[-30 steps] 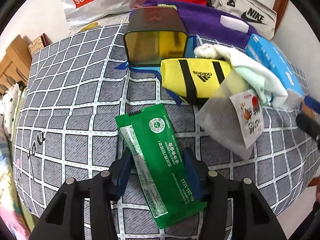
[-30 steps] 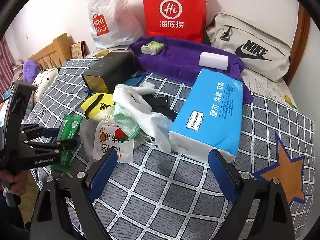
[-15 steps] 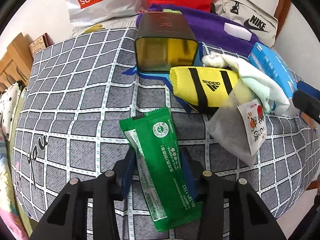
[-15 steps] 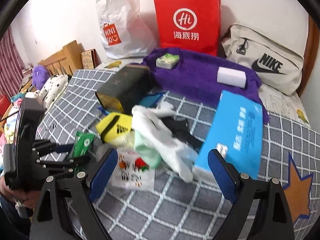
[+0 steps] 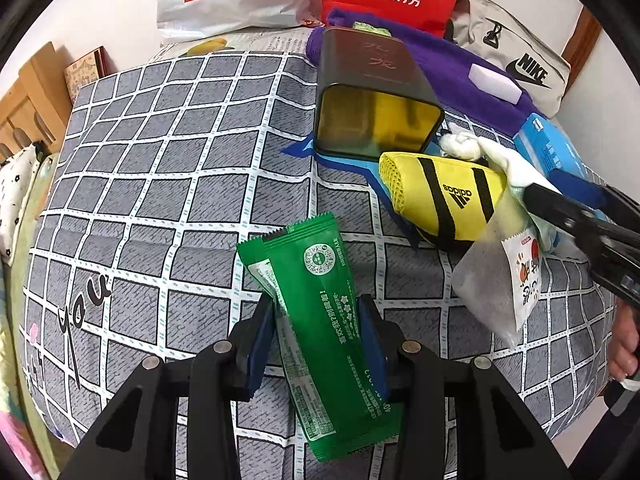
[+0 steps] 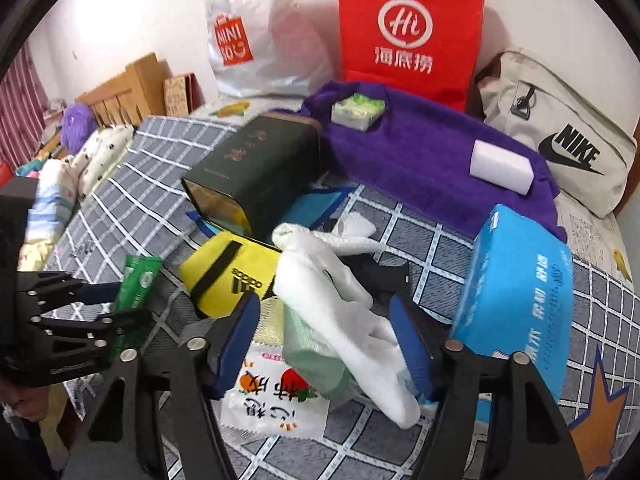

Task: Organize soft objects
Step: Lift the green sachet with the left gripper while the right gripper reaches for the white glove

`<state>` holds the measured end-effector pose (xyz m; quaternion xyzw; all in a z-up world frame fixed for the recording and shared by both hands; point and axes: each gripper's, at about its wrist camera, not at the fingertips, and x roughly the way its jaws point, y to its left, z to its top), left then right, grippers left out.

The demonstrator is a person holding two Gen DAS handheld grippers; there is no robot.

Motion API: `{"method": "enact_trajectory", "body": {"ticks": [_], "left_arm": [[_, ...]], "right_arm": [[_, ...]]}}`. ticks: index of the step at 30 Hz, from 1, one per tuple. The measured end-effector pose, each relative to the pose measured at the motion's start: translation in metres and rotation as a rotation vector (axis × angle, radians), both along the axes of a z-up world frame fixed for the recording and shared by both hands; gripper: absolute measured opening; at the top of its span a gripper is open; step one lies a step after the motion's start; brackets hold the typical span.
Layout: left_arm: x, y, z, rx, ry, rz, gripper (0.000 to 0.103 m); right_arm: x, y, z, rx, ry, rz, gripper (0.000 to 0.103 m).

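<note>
The left gripper (image 5: pixel 316 328) clamps a green packet (image 5: pixel 320 320); the right gripper (image 6: pixel 328 336) is closing around a white cloth (image 6: pixel 344 312) – contact unclear. Both lie on a grey checked bedspread (image 5: pixel 160 160). Behind – a dark tin (image 5: pixel 372 96), a purple towel (image 6: pixel 420 152), shopping bags against the white wall (image 6: pixel 132 12).

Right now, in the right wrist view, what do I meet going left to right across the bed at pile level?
Left tongs shut on the green packet → yellow Adidas pouch → white cloth → blue tissue pack → orange star on the bedspread.
</note>
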<state>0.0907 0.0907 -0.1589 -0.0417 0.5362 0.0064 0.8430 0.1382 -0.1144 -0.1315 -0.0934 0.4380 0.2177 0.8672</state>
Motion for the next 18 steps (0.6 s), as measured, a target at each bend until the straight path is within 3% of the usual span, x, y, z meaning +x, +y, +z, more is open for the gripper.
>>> {"method": "enact_trajectory", "body": {"ticks": [2, 6, 9, 18], "left_arm": [[-0.001, 0.000, -0.001, 0.003, -0.001, -0.005, 0.040], [0.001, -0.006, -0.001, 0.015, -0.003, -0.015, 0.041], [0.004, -0.004, -0.001, -0.008, -0.012, -0.013, 0.041], [0.006, 0.011, 0.010, -0.073, -0.042, -0.012, 0.040]], "right_arm": [[0.005, 0.002, -0.005, -0.017, 0.011, -0.014, 0.060], [0.012, 0.001, -0.015, 0.012, 0.055, -0.009, 0.030], [0.008, 0.000, -0.011, 0.017, 0.036, -0.017, 0.023], [-0.008, -0.017, 0.021, 0.113, 0.004, -0.023, 0.022]]}}
